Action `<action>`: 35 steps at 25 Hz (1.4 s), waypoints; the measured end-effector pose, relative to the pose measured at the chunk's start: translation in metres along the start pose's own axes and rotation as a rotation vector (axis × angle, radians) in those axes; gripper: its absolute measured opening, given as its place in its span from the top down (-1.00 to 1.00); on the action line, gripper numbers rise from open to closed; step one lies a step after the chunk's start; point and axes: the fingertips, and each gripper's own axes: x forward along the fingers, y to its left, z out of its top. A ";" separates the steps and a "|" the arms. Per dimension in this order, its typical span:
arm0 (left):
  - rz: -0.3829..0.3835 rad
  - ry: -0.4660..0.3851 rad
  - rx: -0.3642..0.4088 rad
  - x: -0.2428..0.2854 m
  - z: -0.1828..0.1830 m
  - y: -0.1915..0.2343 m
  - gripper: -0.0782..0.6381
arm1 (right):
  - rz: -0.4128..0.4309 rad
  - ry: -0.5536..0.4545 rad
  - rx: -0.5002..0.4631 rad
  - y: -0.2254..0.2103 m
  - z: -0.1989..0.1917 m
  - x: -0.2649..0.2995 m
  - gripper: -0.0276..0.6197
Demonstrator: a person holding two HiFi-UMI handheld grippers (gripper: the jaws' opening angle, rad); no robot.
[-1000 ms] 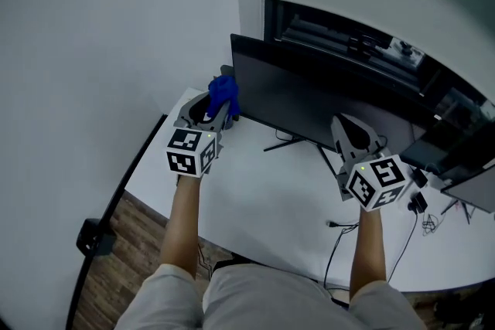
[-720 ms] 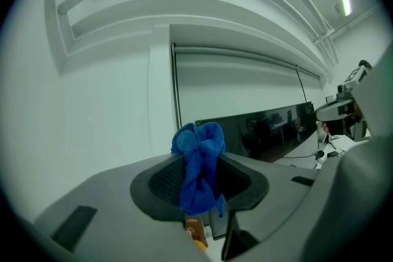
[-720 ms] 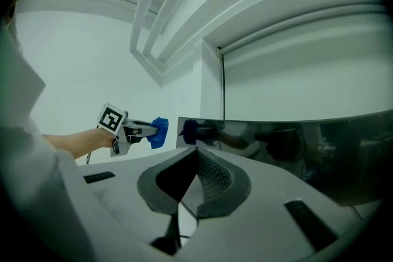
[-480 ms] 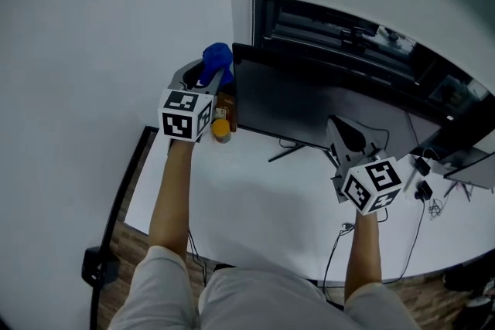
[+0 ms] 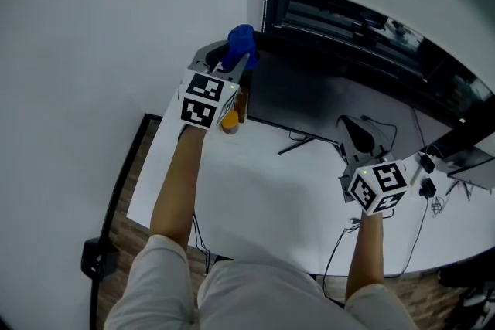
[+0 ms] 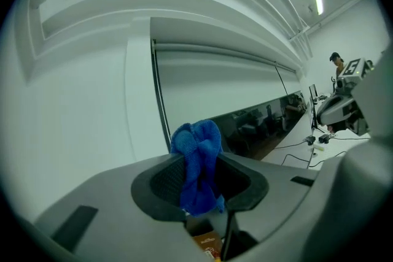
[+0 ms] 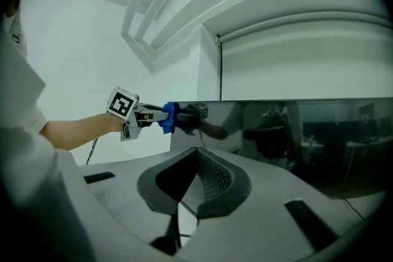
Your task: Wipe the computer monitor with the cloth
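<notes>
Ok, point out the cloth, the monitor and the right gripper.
cloth (image 6: 196, 159): left gripper view, its bunched middle.
monitor (image 5: 305, 96): head view, bare screen face.
right gripper (image 7: 196, 153): right gripper view, where its jaw tips meet.

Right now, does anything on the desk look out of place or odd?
Nothing looks spilled or damaged. A small yellow-topped item stands by the monitor's left edge, below the blue cloth in the left hand-held gripper; wiping might knock it.

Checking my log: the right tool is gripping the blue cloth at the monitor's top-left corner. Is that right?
Wrong tool: it is the left tool that is gripping the blue cloth at the monitor's top-left corner, as the left gripper view shows.
</notes>
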 end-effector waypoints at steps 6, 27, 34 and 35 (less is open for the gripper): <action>-0.031 0.068 -0.030 0.003 -0.035 -0.011 0.38 | 0.010 0.024 0.005 0.001 -0.009 0.010 0.87; -0.031 0.385 -0.258 0.007 -0.202 -0.075 0.38 | 0.034 0.149 0.056 -0.013 -0.080 0.002 0.87; -0.016 0.462 -0.318 0.012 -0.257 -0.094 0.38 | 0.013 0.192 0.074 -0.021 -0.112 0.000 0.87; -0.014 0.471 -0.325 0.013 -0.264 -0.096 0.38 | 0.009 0.196 0.077 -0.022 -0.116 0.000 0.87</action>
